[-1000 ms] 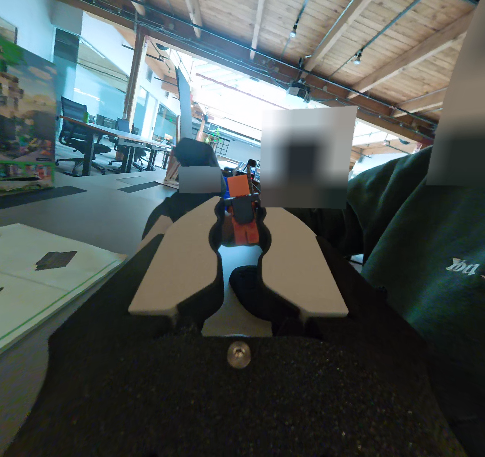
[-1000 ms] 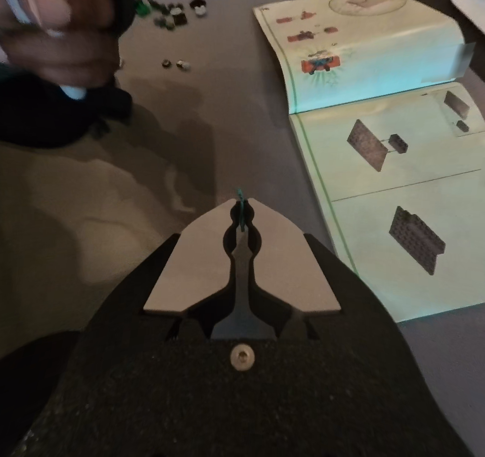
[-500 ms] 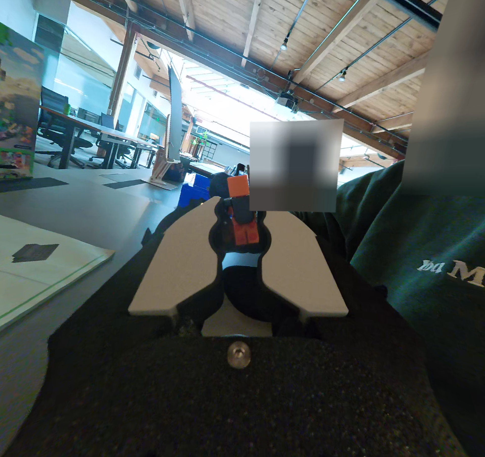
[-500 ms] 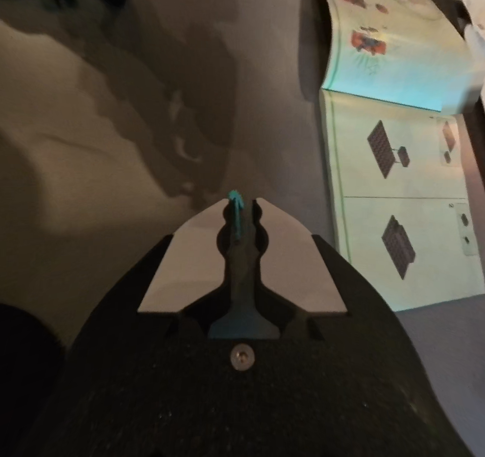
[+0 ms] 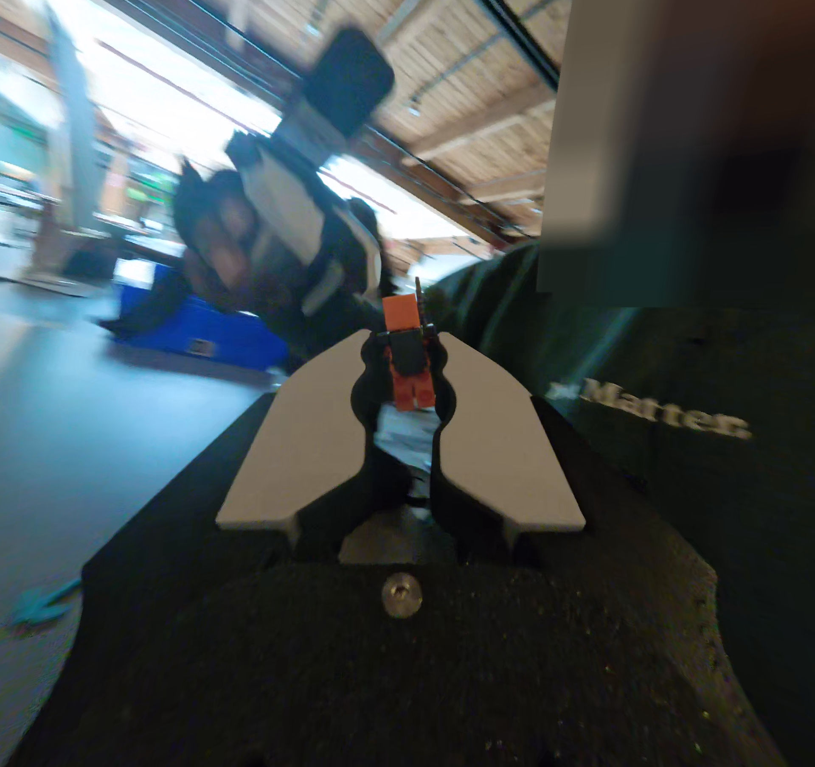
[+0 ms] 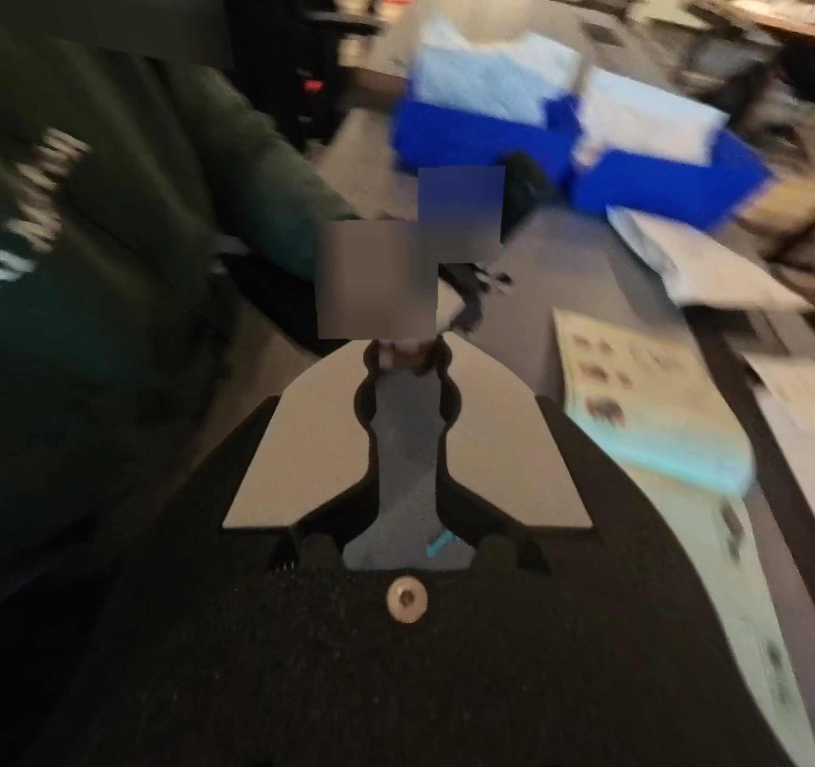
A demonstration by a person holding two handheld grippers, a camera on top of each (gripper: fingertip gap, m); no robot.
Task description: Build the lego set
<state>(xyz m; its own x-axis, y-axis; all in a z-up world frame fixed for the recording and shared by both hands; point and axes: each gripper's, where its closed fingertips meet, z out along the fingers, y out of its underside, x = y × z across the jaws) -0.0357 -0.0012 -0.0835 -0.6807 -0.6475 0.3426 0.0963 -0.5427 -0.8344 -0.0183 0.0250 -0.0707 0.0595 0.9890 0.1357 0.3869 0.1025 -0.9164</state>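
The teal piece has left the right gripper (image 6: 408, 360), whose jaws now gape empty; it seemingly lies on the table (image 5: 88, 415), beneath. The left gripper (image 5: 408, 349) clamps the orange minifigure (image 5: 408, 362) upright, presenting it for fitting.

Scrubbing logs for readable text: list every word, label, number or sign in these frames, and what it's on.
I won't copy out writing; these things bear it:
Dark green sweatshirt: white lettering across the chest, seen in both views.
Blue bin: small label, too blurred to read.
Instruction booklet: printed pictures, motion-blurred, no text legible.
I can make out no other writing.
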